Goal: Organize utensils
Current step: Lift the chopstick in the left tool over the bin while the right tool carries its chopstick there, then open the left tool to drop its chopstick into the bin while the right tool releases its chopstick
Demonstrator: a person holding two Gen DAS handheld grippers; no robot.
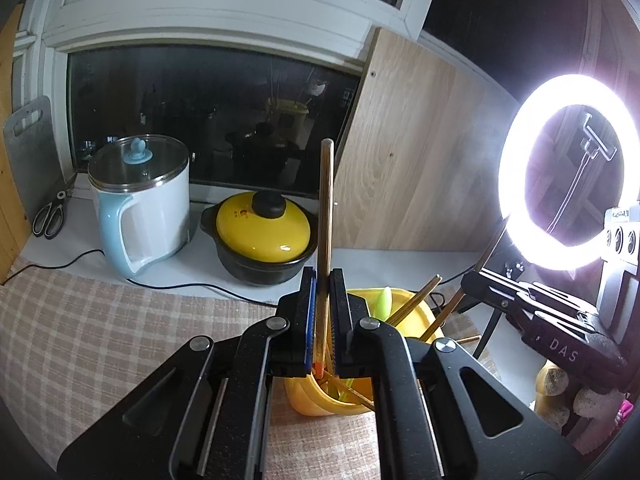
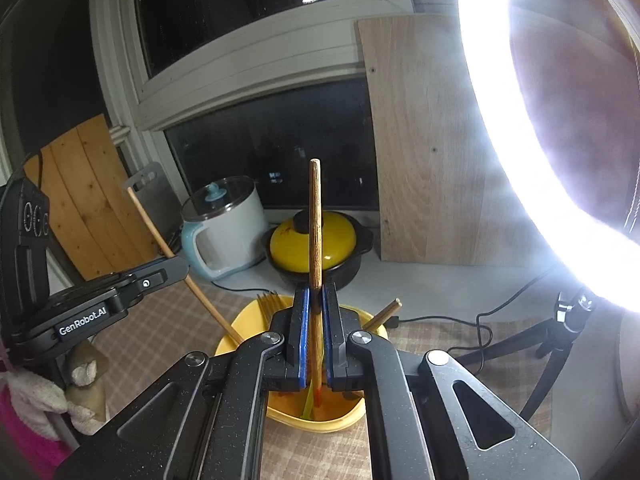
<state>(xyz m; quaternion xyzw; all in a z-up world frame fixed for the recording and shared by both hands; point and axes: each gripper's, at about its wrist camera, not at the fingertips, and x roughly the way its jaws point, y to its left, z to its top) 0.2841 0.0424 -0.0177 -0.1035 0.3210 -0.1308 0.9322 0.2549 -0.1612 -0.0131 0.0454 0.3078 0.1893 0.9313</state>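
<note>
My left gripper (image 1: 323, 276) is shut on a wooden chopstick (image 1: 326, 200) that stands upright, its lower end in the yellow utensil holder (image 1: 416, 312). My right gripper (image 2: 316, 290) is shut on another wooden chopstick (image 2: 315, 220), also upright over the same yellow holder (image 2: 244, 320). The holder contains more chopsticks (image 1: 416, 300), a green utensil (image 1: 382, 300) and a fork (image 2: 267, 302). In the right wrist view the left gripper (image 2: 176, 266) holds its chopstick (image 2: 152, 226) at a slant. The right gripper body (image 1: 532, 308) shows at the right of the left wrist view.
A white-and-blue electric kettle (image 1: 144, 200) and a black pot with a yellow lid (image 1: 262, 236) stand behind on the sill. Scissors (image 1: 50, 216) lie far left. A ring light (image 1: 560, 168) on a tripod (image 2: 560, 332) stands right. A wooden board (image 2: 432, 140) leans against the window. Cables cross the checked cloth (image 1: 100, 340).
</note>
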